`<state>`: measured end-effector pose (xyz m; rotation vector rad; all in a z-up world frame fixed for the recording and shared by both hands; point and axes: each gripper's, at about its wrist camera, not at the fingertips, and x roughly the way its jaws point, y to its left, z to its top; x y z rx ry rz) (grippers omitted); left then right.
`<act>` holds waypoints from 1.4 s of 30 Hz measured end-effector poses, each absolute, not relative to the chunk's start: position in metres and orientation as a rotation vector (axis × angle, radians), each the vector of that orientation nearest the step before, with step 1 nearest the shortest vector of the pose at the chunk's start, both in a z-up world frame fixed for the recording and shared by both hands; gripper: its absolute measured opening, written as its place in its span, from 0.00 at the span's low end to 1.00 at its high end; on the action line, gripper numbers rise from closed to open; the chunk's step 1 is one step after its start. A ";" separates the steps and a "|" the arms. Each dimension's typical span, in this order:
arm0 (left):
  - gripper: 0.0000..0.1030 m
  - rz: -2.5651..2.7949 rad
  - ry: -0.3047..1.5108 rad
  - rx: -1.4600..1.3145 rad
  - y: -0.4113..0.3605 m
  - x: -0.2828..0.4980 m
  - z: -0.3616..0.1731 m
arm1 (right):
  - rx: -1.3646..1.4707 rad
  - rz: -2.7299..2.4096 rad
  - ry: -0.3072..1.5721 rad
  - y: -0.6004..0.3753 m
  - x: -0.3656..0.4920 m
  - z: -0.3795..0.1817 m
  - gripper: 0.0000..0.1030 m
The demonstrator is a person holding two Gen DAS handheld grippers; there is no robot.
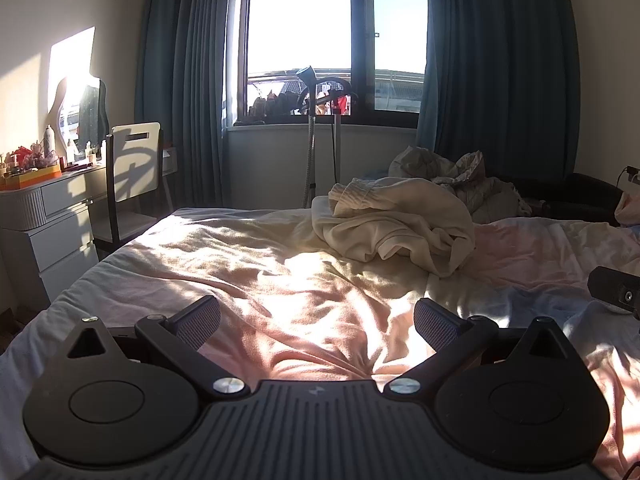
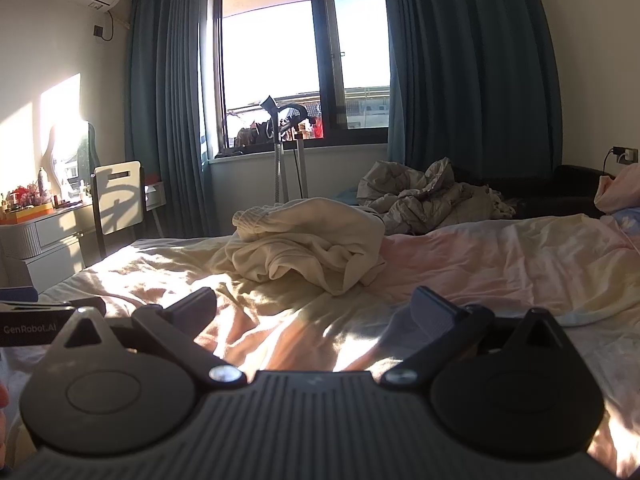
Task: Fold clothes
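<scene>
Ahead of your fingers, well apart, the cream garment [image 1: 400,228] is lying crumpled on the bed [image 1: 248,280]. You're holding the left gripper [image 1: 318,320] and right gripper [image 2: 316,306] spread wide, gripping nothing.

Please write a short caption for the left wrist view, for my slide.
Open left tongs hover over the sunlit bed; a crumpled cream garment lies ahead, unfolded.

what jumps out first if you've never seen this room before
The bright window glares at the back between dark blue curtains, throwing sun patches across the rumpled bed. On the middle of that bed sits a crumpled cream garment, unfolded, with a grey heap of fabric behind it. Both the left gripper and right gripper show open, empty jaws up front.
</scene>
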<state>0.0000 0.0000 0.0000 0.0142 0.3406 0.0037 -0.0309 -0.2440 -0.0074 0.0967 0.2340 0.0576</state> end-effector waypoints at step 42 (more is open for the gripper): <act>1.00 -0.051 0.305 -0.031 0.004 -0.007 -0.002 | 0.094 0.024 0.200 -0.253 -0.038 -0.001 1.00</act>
